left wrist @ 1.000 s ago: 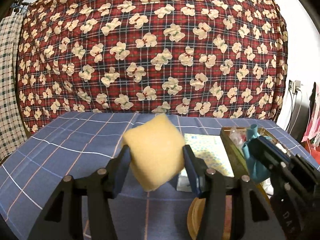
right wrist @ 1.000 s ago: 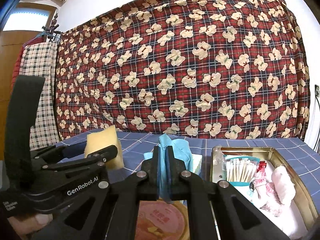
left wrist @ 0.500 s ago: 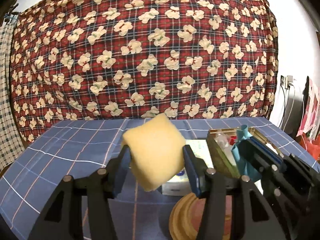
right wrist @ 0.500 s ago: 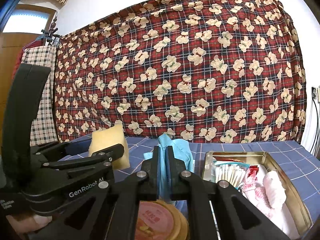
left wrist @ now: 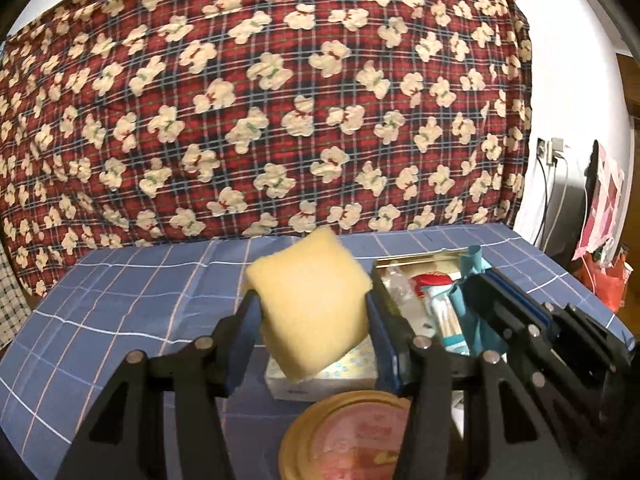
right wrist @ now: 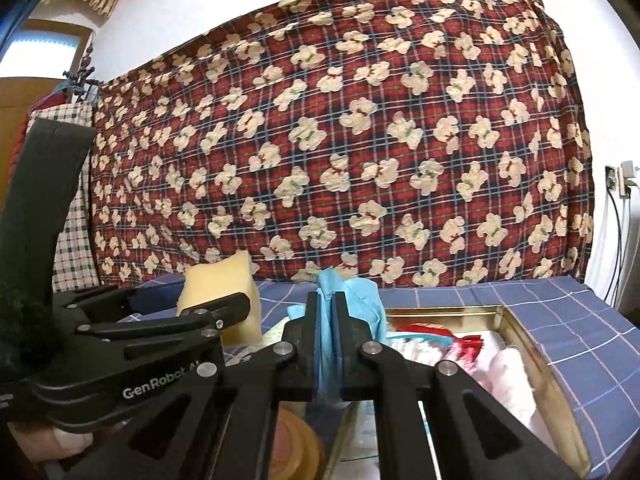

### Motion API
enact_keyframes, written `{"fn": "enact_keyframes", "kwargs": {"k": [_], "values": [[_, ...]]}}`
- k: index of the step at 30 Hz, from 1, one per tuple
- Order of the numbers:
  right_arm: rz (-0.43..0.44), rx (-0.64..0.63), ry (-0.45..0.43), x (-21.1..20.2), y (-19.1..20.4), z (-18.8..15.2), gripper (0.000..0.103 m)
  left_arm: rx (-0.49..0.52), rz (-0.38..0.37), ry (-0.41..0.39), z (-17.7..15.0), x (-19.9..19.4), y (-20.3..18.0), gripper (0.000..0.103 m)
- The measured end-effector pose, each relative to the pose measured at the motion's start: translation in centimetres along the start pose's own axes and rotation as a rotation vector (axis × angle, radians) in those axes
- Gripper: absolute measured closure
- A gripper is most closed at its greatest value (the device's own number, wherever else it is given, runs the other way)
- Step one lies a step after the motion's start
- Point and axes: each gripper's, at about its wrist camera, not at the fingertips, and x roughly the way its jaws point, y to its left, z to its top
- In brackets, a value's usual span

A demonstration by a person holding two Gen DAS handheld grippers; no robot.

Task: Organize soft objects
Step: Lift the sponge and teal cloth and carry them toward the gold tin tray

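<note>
We had the left tool (left wrist: 310, 312) clamped on a pale yellow sponge (left wrist: 310, 304): a squarish foam block with rounded corners, tilted so one corner pointed up, pinched at its two sides and held in the air above the counter (left wrist: 132, 300). Its edges read slightly blurred. In the right wrist view the same sponge (right wrist: 218, 284) showed side-on behind the left tool's body.

The right tool (right wrist: 326, 320) had its jaws together on a light blue cloth (right wrist: 348, 292): thin, crumpled, bunched above the fingertips with a strip running down between them. In the left wrist view only slivers of that cloth (left wrist: 474, 264) showed around the right tool (left wrist: 486, 280).

Both tools hung over the near end of a gold metal tin (right wrist: 520, 328) on the blue checked counter. Inside we could make out cotton swabs (left wrist: 450, 320), a red wrapper (right wrist: 468, 350) and something soft and pale pink (right wrist: 508, 376); the rest was blurred or covered by the tools.

A white tissue pack (left wrist: 324, 384) sat mostly hidden under the sponge. A round wooden lid with a pink label (left wrist: 356, 436) was cut off by the frame's bottom edge; we couldn't read its print. A bit of a hand (right wrist: 52, 440) showed under the left tool.
</note>
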Motion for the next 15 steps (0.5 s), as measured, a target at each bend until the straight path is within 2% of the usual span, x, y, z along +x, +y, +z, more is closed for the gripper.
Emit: {"fn": "enact_keyframes", "kwargs": {"k": [15], "values": [[-0.067, 0.049, 0.021, -0.6, -4.2, 0.6, 0.097, 0.053, -0.079, 0.071, 1.1, 1.3, -4.8, 0.051]]}}
